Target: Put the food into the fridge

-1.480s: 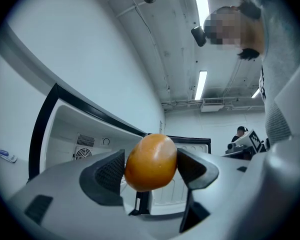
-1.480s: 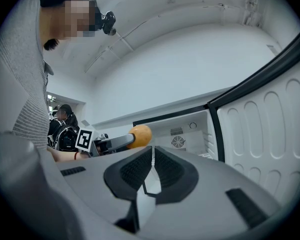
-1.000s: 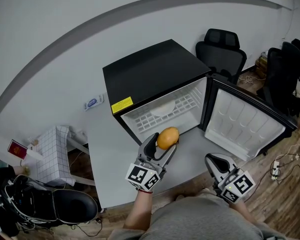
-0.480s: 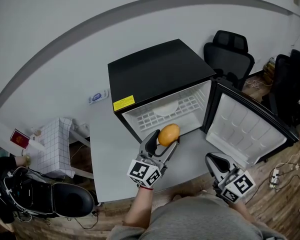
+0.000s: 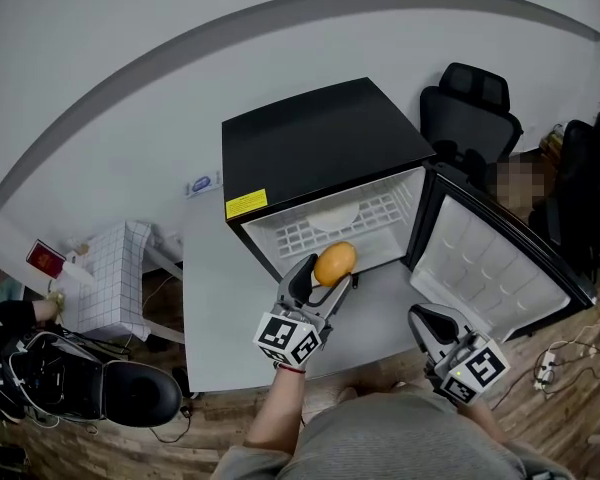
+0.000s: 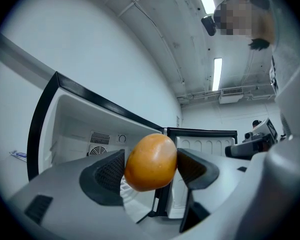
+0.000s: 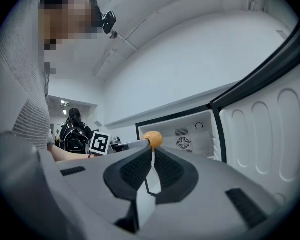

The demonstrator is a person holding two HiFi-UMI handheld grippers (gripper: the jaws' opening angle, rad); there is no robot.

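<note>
A round orange-yellow fruit (image 5: 335,263) sits between the jaws of my left gripper (image 5: 323,271), and both pads press on it. It hangs just in front of the open black mini fridge (image 5: 320,138), at the lower edge of its opening. In the left gripper view the fruit (image 6: 151,161) fills the gap of the gripper (image 6: 151,170), with the white fridge interior behind it. My right gripper (image 5: 421,318) is shut and empty, low at the right near the open fridge door (image 5: 490,258). In the right gripper view the gripper (image 7: 152,166) has its jaws together, and the fruit (image 7: 151,139) shows beyond them.
A white plate (image 5: 330,215) lies on the wire shelf inside the fridge. The fridge stands on a grey table (image 5: 215,298). Black office chairs (image 5: 470,103) stand at the back right. A checked white stool (image 5: 110,288) and a black bag (image 5: 130,393) are at the left.
The left gripper has carried the fruit slightly closer to the fridge opening. The head view has shifted a little. The right gripper has stayed put.
</note>
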